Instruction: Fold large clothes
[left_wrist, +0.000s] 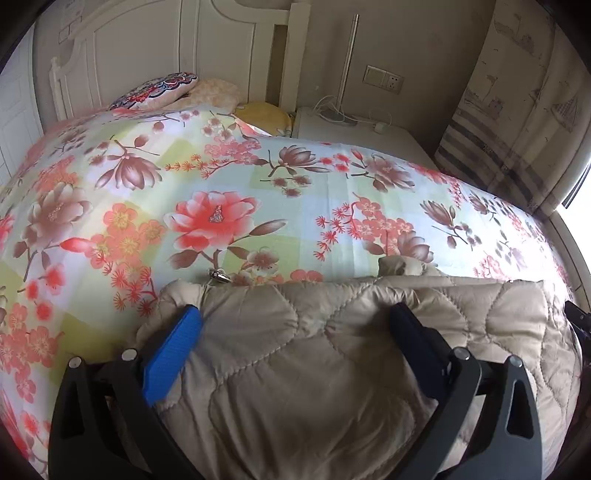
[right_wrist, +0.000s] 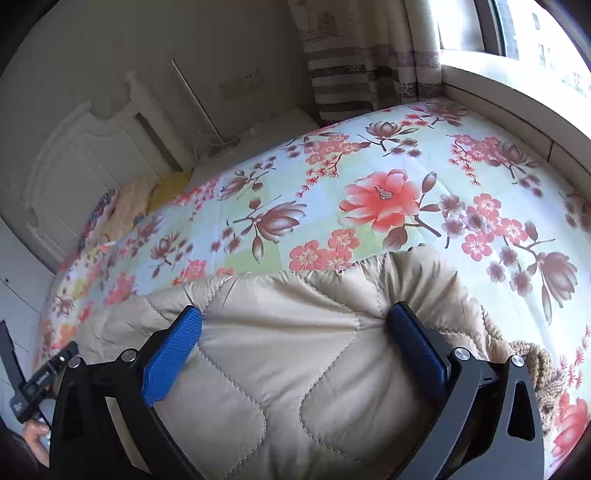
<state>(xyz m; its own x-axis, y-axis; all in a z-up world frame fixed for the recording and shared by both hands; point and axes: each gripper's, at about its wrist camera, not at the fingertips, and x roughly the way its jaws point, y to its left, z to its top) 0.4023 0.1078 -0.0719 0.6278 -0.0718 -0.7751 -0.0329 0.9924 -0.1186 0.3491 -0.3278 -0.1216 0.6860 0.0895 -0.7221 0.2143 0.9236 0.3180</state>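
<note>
We are looking along both hand-held grippers at a beige quilted coat (left_wrist: 314, 354) lying on the bed (left_wrist: 229, 192), on its floral cover, at the end away from the headboard (left_wrist: 155, 48); the left hand-held gripper (left_wrist: 295, 325) is standing wide open over the coat, its blue pads (left_wrist: 173, 350) pressing into the padding on either side of a broad span of fabric, pinching nothing; the right hand-held gripper (right_wrist: 295, 325) is likewise spread wide, its pads (right_wrist: 173, 354) resting against the coat (right_wrist: 295, 350) with a puffed section bulging between them, gripping nothing that we can see; a metal zipper pull (left_wrist: 218, 275) is lying at the coat's edge toward the headboard, just past the left gripper's left pad; a knitted brown cuff (right_wrist: 543, 373) is showing at the coat's side nearer the window (right_wrist: 517, 33); pillows (left_wrist: 159, 90) are sitting against the headboard, a nightstand (left_wrist: 351, 129) beside it is carrying a lamp pole (left_wrist: 349, 62) and white cable, and a striped curtain (left_wrist: 517, 110) is hanging beyond the nightstand; in the right view we are seeing a hand (right_wrist: 35, 437) at the lower left holding the other gripper's black body.
</note>
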